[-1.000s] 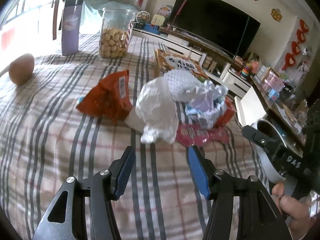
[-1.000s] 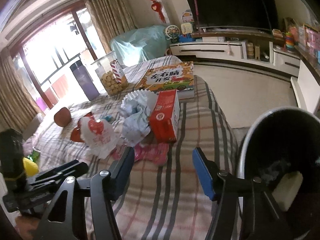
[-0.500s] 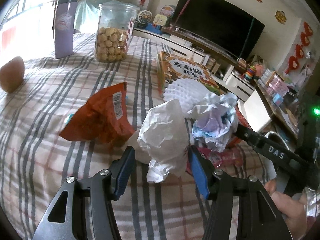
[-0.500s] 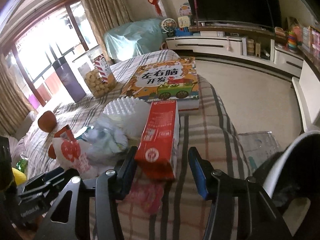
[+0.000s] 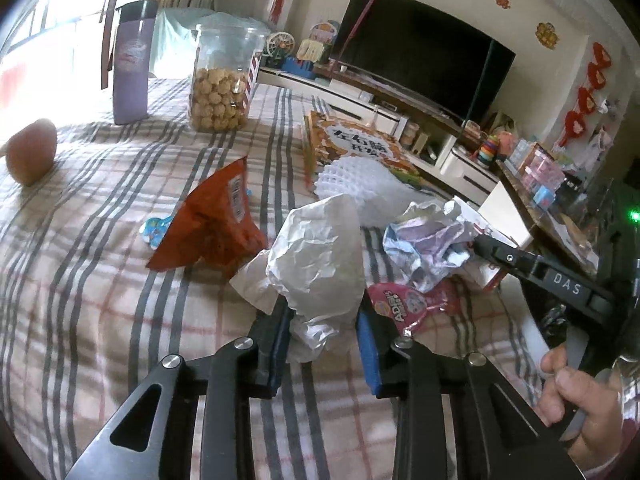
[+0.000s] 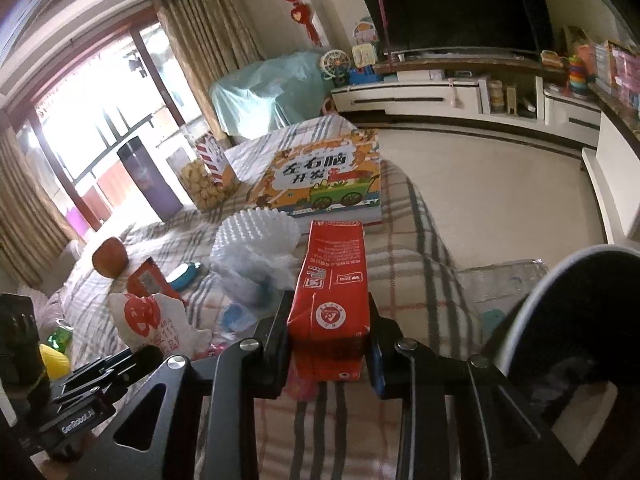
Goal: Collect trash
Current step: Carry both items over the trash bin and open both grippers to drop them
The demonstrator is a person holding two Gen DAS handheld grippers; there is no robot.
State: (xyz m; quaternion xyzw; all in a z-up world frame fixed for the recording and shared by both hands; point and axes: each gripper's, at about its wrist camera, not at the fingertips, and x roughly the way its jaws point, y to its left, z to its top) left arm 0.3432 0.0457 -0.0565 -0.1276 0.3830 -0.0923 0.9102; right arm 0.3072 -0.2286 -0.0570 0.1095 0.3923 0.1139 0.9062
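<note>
Trash lies piled on the plaid table. My left gripper (image 5: 323, 334) has its blue pads on either side of a crumpled white paper bag (image 5: 320, 256), closing on it. Around it lie an orange snack bag (image 5: 216, 224), a white foam net (image 5: 356, 184), a crinkled foil wrapper (image 5: 424, 248) and a pink wrapper (image 5: 404, 306). My right gripper (image 6: 328, 344) is shut on a red carton (image 6: 332, 292) lying on the table. A dark trash bin with a white rim (image 6: 568, 344) stands at the right.
A cookie jar (image 5: 222, 80), a purple tumbler (image 5: 132, 64) and a brown fruit (image 5: 30, 152) stand at the far side. A picture book (image 6: 320, 180) lies beyond the trash. The table edge drops off at the right toward the floor and TV cabinet (image 6: 440, 96).
Both grippers moved forward into the pile. The left pads came around the white paper bag and narrowed. The right fingers came around the red carton and closed on it.
</note>
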